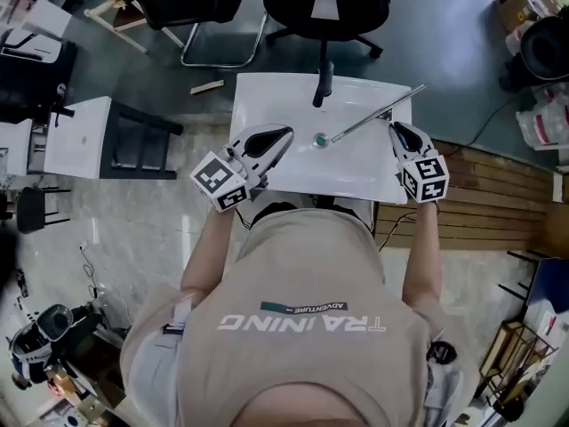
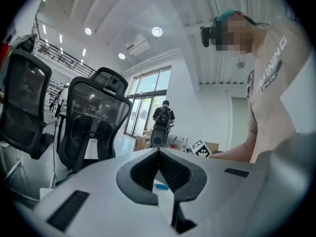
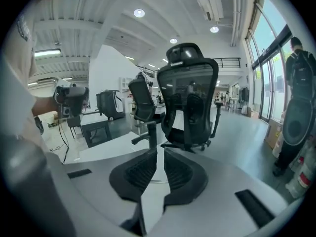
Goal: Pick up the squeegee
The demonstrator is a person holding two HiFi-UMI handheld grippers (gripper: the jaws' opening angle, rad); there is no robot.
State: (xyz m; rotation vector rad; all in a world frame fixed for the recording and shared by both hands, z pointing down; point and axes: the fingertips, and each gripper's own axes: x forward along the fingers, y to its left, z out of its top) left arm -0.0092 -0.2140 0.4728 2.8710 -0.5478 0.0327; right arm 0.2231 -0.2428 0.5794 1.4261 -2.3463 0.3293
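The squeegee lies slantwise on the white table: a long thin silver handle with a small teal head at its near end. My left gripper is just left of that head, jaws shut and empty. In the left gripper view the gripper points level, and a bit of the teal head shows below the jaws. My right gripper hovers right of the handle, shut with nothing in it. The right gripper view shows the gripper tipped down over the table top.
A black upright piece stands at the table's far edge, also in the right gripper view. Black office chairs stand beyond the table. A white cabinet is at the left and wooden boards at the right.
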